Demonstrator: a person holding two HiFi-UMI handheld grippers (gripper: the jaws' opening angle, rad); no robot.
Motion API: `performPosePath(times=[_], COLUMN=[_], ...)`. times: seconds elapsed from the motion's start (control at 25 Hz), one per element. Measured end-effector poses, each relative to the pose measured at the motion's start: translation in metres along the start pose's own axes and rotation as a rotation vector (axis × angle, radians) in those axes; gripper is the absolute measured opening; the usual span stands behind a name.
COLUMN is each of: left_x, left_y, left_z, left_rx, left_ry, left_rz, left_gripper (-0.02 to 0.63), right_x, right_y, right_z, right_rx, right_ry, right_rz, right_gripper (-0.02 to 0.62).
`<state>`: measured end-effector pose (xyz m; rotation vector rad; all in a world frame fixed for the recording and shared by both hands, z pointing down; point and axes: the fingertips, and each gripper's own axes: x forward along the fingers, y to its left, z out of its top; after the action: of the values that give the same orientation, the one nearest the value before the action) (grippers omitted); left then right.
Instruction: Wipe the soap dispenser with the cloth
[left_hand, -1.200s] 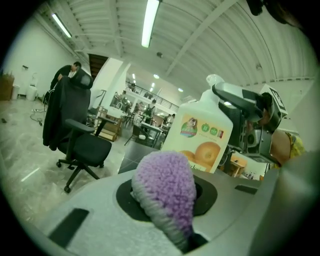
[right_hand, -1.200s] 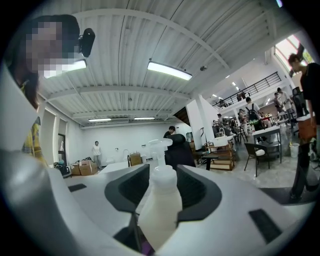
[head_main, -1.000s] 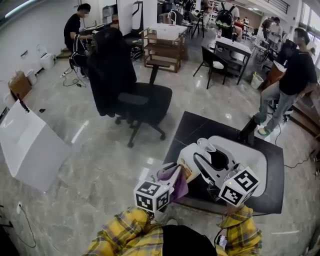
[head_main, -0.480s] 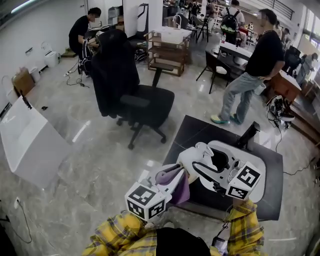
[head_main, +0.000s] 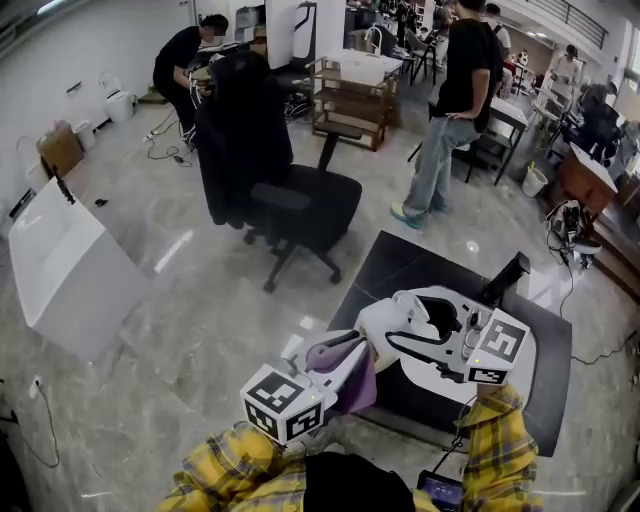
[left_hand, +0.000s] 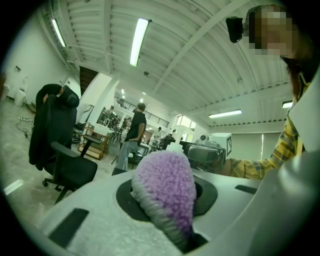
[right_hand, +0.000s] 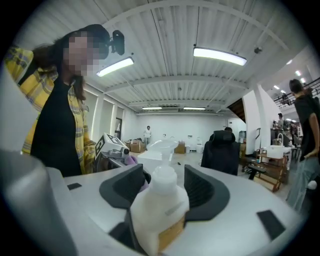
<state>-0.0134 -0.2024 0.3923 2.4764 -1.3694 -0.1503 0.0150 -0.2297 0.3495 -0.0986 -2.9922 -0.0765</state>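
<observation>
White plastic pump-top soap dispenser (right_hand: 159, 200): stands upright between the right tongs (right_hand: 163, 176), over the low black table (head_main: 400, 262). Right tongs: have just been opening and now stand wide, the hold apparently released. Fluffy purple cloth (left_hand: 165, 180): clenched in the left tongs (left_hand: 168, 197), just beside the dispenser. Reading: with the hold loosened, the dispenser is either being set down or needs regripping before any wiping stroke.
</observation>
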Motion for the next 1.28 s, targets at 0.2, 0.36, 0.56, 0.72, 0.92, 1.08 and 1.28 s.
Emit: performPosePath(times=[0.2, 0.36, 0.56, 0.72, 0.92, 1.08, 1.28], left_x=[-0.001, -0.005, -0.006, -0.005, -0.003, -0.003, -0.005], left_y=[0.002, 0.007, 0.006, 0.005, 0.007, 0.008, 0.008], left_z=[-0.003, -0.002, 0.000, -0.004, 0.000, 0.002, 0.001], left_rx=[0.008, 0.005, 0.000, -0.003, -0.008, -0.008, -0.012], left_ry=[0.012, 0.011, 0.007, 0.005, 0.000, -0.004, -0.004], left_rz=[0.020, 0.041, 0.057, 0.064, 0.059, 0.055, 0.043], left_gripper=[0.057, 0.057, 0.055, 0.057, 0.057, 0.057, 0.057], right_x=[0.008, 0.018, 0.020, 0.018, 0.021, 0.019, 0.019], right_y=[0.001, 0.000, 0.003, 0.005, 0.002, 0.000, -0.005], right_z=[-0.007, -0.010, -0.010, -0.013, -0.011, -0.012, -0.012], right_rx=[-0.020, -0.031, -0.036, -0.024, -0.018, 0.006, 0.022], right_ry=[0.039, 0.050, 0.068, 0.059, 0.076, 0.054, 0.049], right_rz=[0.104, 0.174, 0.238, 0.231, 0.160, 0.087, -0.032], right_gripper=[0.230, 0.230, 0.190, 0.173, 0.172, 0.170, 0.170])
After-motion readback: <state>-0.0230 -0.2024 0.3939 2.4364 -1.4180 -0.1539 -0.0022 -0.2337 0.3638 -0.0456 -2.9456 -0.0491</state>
